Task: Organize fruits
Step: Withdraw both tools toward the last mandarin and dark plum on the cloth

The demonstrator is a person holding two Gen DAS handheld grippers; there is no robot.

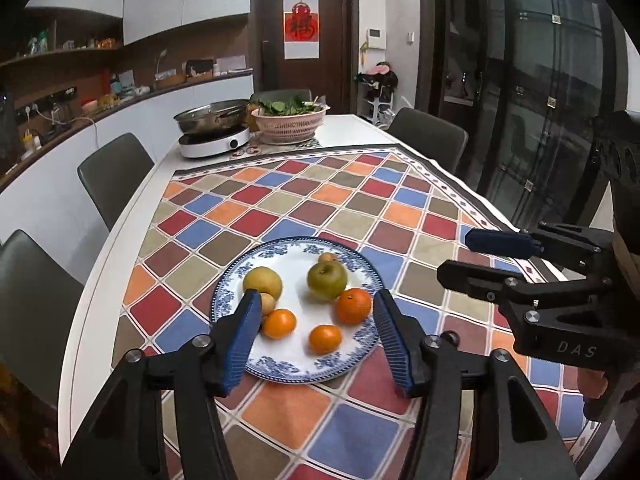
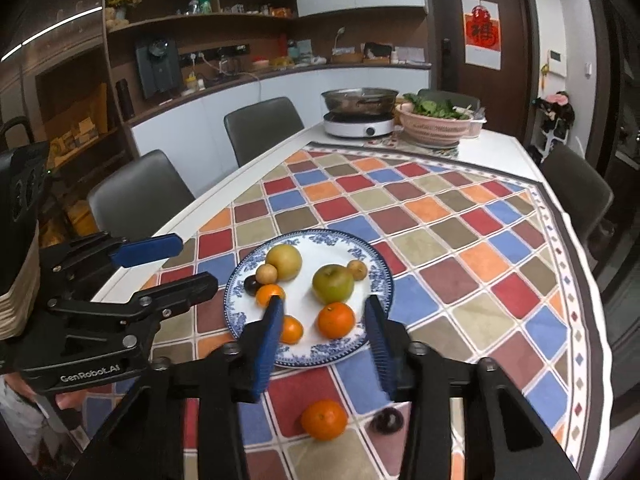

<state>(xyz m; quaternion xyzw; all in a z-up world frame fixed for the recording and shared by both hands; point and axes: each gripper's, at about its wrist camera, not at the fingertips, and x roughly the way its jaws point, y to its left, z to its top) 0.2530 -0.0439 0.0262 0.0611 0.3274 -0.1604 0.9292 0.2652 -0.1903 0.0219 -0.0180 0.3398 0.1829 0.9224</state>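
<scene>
A blue-and-white plate (image 1: pixel 360 340) (image 2: pixel 236 320) on the checkered cloth holds a green apple (image 1: pixel 327 280) (image 2: pixel 333 283), a yellow pear (image 1: pixel 263 283) (image 2: pixel 283 262), three oranges, small brown fruits and a dark plum (image 2: pixel 251 285). One orange (image 2: pixel 324 419) and a dark fruit (image 2: pixel 386 420) lie on the cloth in front of the plate. My left gripper (image 1: pixel 316 312) is open and empty over the plate's near side. My right gripper (image 2: pixel 324 320) is open and empty above an orange (image 2: pixel 336 320) on the plate.
A hot-pot cooker (image 1: pixel 214 130) and a pink colander of greens (image 1: pixel 290 120) stand at the table's far end. Grey chairs line both sides. The checkered cloth (image 1: pixel 304 196) covers most of the table.
</scene>
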